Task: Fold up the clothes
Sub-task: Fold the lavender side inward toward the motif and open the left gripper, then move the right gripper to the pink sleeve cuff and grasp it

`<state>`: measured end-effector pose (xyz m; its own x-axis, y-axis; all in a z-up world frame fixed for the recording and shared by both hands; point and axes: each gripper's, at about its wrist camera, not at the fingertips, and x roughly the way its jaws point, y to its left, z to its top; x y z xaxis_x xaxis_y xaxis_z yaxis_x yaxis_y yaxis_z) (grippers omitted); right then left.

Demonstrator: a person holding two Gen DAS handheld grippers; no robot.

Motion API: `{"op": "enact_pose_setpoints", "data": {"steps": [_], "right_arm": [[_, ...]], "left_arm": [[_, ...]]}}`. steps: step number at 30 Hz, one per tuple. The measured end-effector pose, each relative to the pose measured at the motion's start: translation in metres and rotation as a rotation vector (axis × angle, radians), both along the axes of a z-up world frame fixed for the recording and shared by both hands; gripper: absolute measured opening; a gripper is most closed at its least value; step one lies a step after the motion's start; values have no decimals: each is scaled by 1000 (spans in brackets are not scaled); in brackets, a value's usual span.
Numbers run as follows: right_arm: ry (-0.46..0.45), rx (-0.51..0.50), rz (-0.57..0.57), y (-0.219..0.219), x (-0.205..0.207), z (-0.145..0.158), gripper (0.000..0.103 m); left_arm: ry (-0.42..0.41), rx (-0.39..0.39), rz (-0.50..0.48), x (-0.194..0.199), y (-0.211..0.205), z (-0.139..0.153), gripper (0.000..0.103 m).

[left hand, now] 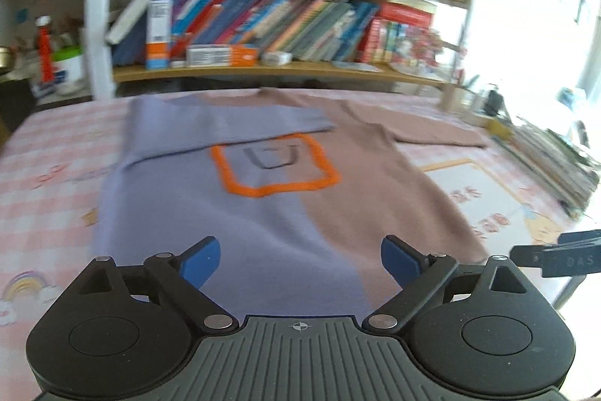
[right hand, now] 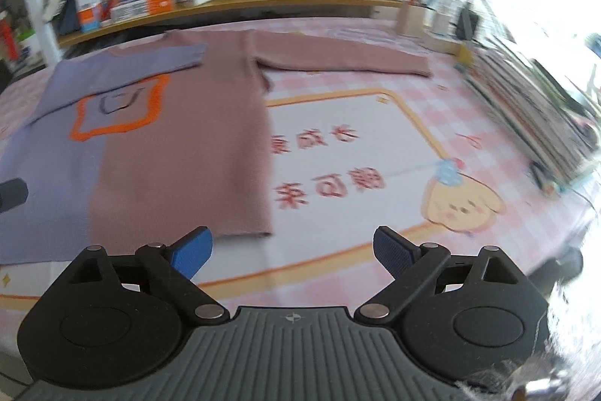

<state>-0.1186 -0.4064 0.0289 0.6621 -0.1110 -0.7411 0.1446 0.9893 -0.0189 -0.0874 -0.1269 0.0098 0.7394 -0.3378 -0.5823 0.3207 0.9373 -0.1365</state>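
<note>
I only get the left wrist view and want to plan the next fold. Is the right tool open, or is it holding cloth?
Observer: The right tool is open and holds nothing.
Operator: Where is it relative to the sweater?
Observer: Its middle is off the sweater, above the mat, just right of the brown hem corner. Only its left finger lines up with the hem.
Operator: What shows between its fingers?
Observer: Only the mat's orange border line, no cloth.
</note>
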Motion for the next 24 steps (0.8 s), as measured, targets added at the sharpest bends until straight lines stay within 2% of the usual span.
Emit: {"op": "enact_pose_setpoints", "data": {"steps": [5, 12, 17, 24], "right_arm": [[-6, -13, -37, -12, -8, 2, 93], [1, 2, -53, -32, -1, -3, 93], [2, 21, -16, -52, 18, -9, 93], [-12, 80, 75, -101, 74, -11, 93]], "left_arm": [[-3, -46, -100, 1, -18, 0, 95], [-20, -23, -144, 6, -47, -1, 95], [-14, -3, -96, 17, -68, -2, 95], [-41, 54, 26, 38, -118, 6, 95]]}}
